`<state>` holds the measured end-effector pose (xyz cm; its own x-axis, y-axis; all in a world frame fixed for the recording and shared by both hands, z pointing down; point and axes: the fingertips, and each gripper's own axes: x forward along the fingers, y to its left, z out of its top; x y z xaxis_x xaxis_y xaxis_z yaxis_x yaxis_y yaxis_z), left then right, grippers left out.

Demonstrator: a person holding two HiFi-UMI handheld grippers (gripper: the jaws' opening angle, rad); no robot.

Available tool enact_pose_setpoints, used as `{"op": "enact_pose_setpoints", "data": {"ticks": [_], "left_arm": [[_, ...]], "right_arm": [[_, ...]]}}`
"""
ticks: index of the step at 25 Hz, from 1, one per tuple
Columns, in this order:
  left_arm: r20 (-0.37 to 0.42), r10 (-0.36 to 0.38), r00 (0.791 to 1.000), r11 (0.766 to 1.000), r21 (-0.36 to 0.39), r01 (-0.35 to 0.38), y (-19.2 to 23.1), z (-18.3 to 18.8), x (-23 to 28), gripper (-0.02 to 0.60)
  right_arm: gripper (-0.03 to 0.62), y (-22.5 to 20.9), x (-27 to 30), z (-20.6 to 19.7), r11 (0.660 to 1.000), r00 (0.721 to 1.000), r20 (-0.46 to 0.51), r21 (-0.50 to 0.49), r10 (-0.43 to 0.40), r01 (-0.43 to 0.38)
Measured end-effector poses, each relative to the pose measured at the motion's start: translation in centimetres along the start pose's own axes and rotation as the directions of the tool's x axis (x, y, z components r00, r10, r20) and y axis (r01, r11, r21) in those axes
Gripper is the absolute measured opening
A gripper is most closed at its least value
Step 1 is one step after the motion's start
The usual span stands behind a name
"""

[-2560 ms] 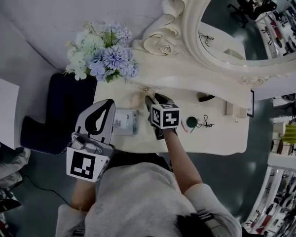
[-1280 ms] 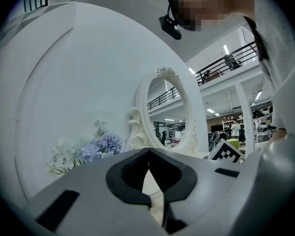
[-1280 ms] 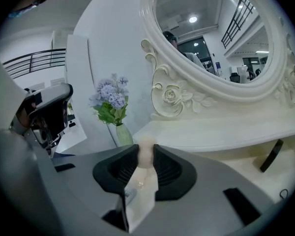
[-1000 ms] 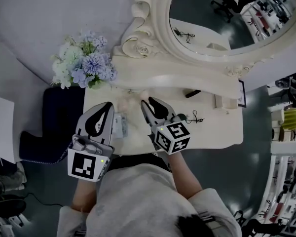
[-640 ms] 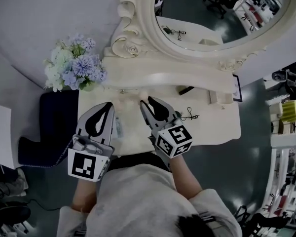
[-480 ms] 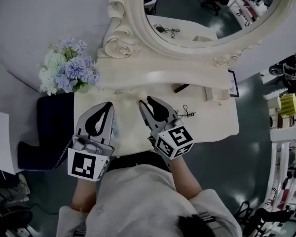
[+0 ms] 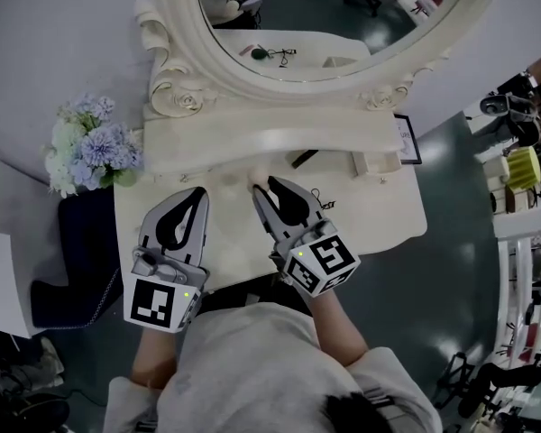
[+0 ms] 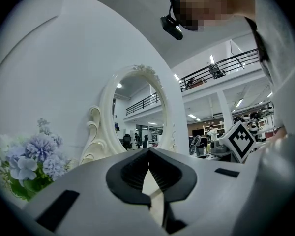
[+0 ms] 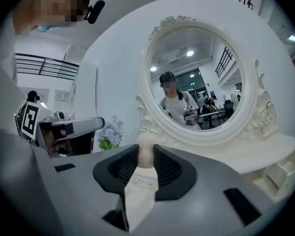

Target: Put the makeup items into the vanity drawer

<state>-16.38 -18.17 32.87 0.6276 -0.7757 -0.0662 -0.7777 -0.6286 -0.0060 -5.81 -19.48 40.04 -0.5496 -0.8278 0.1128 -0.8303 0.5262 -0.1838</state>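
Observation:
My right gripper (image 7: 263,186) is shut on a small cream bottle (image 9: 140,188) with a rounded beige cap; in the head view the cap (image 7: 255,177) pokes out past the jaw tips, over the back middle of the white vanity table (image 7: 379,219). My left gripper (image 7: 197,192) hovers over the table's left part, jaws closed tip to tip with nothing between them (image 8: 148,154). A black stick-like makeup item (image 7: 302,158) lies to the right, under the mirror shelf. A black wiry item (image 7: 323,203) lies beside the right gripper. No drawer front shows in the head view.
The big oval mirror (image 7: 298,25) rises behind the table, with a carved shelf (image 7: 279,142) below it. Blue and white flowers (image 7: 86,156) stand at the left end. A white box (image 7: 374,162) and a small frame (image 7: 406,138) sit at the right. Small open compartments (image 9: 285,168) show at the right.
The head view has swung, so the table and mirror sit further left and lower. Both grippers keep their place in view. The right one stays closed on the cream bottle.

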Motion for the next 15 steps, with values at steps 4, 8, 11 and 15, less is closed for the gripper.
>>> {"op": "enact_pose_setpoints", "data": {"ticks": [4, 8, 11, 15], "left_arm": [[0.005, -0.025, 1.0, 1.0, 0.006, 0.025, -2.0, 0.2, 1.9, 0.014], [-0.023, -0.057, 0.998, 0.998, 0.007, 0.057, -4.3, -0.3, 3.8, 0.014], [-0.008, -0.075, 0.997, 0.997, 0.006, 0.075, -5.9, 0.1, 5.5, 0.014], [-0.039, -0.108, 0.993, 0.994, 0.017, 0.109, -8.0, -0.8, 7.2, 0.014]], "right_arm": [[0.103, -2.4, -1.6, 1.0, 1.0, 1.0, 0.016, -0.003, -0.023, 0.023], [0.103, -5.1, -3.5, 1.7, 0.998, 0.998, 0.024, -0.006, -0.054, 0.054], [0.103, -7.3, -4.8, 2.0, 0.996, 0.996, 0.03, -0.001, -0.086, 0.086], [0.103, -10.5, -6.6, 2.1, 0.992, 0.991, 0.04, 0.007, -0.128, 0.128]]}}
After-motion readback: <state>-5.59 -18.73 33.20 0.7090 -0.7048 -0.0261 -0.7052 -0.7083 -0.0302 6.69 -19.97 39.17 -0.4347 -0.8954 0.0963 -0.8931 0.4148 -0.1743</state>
